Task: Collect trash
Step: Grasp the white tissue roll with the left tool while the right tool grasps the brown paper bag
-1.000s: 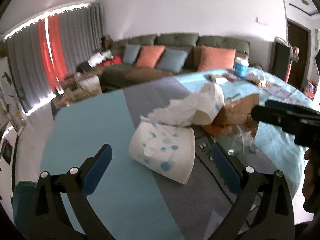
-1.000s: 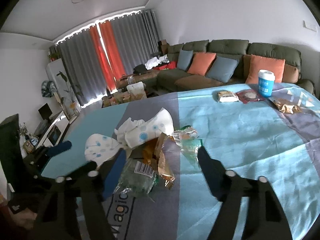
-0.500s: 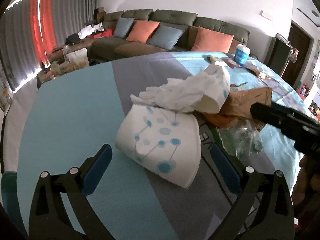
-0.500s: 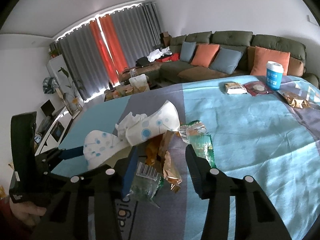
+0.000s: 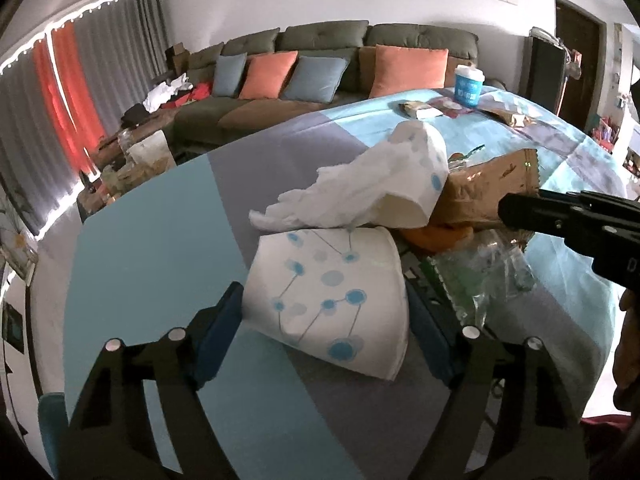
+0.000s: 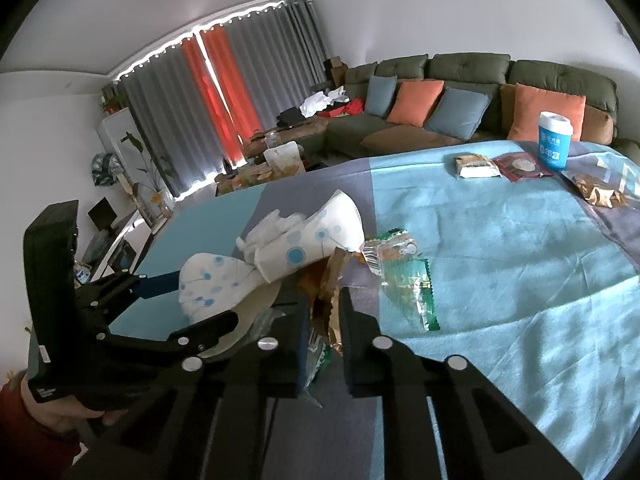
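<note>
A trash pile lies on the blue and grey tablecloth (image 5: 140, 240). Two crushed white paper cups with blue dots lie in it: the near cup (image 5: 328, 296) and a second cup (image 5: 416, 184) stuffed with white tissue. My left gripper (image 5: 324, 320) has closed onto the near cup, its blue pads touching both sides. My right gripper (image 6: 324, 324) is shut on a brown snack wrapper (image 6: 324, 300) among clear and green wrappers (image 6: 412, 284). The near cup also shows in the right wrist view (image 6: 212, 280).
A blue paper cup (image 6: 554, 144), snack packets (image 6: 476, 166) and a gold wrapper (image 6: 600, 194) lie at the table's far end. A green sofa with cushions (image 6: 440, 108) stands behind the table. The table's left edge drops to the floor.
Both grippers have moved forward and closed: the left onto the near dotted cup, the right onto the brown wrapper.
</note>
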### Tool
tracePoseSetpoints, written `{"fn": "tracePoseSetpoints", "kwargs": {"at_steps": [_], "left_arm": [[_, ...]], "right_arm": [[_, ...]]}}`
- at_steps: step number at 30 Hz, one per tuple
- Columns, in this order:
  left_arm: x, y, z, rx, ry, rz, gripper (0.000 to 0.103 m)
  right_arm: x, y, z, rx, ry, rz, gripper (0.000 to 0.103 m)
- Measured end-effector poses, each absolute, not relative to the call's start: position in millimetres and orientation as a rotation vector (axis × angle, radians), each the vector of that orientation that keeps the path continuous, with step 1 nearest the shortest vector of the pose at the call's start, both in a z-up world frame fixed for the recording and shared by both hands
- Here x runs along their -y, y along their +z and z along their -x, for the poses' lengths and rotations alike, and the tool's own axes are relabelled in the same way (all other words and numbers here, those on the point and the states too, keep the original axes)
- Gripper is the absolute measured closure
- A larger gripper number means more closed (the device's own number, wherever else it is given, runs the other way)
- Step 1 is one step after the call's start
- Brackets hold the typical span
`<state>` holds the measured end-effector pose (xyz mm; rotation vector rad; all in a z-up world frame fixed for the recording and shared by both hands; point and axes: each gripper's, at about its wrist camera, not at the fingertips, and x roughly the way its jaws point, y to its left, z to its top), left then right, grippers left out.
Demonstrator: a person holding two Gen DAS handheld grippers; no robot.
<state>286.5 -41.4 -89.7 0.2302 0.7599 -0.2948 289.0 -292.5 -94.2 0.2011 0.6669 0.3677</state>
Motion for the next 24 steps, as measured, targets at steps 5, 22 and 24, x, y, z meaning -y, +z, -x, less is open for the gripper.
{"fn": "tracePoseSetpoints", "kwargs": {"at_steps": [5, 22, 24], "left_arm": [[38.5, -88.4, -281.6, -0.743, -0.302, -0.226, 0.025], [8.3, -51.7, -232.3, -0.654, -0.274, -0.113, 0.025], [5.6, -47.5, -226.0, -0.643, -0.268, -0.106, 0.025]], "right_arm": [[292.5, -92.3, -286.5, -0.661, 0.372, -0.200, 0.098], [303.4, -65.1, -259.5, -0.588, 0.361, -0.178, 0.100], [305.2, -59.9, -253.8, -0.571, 0.354, -0.171, 0.100]]}}
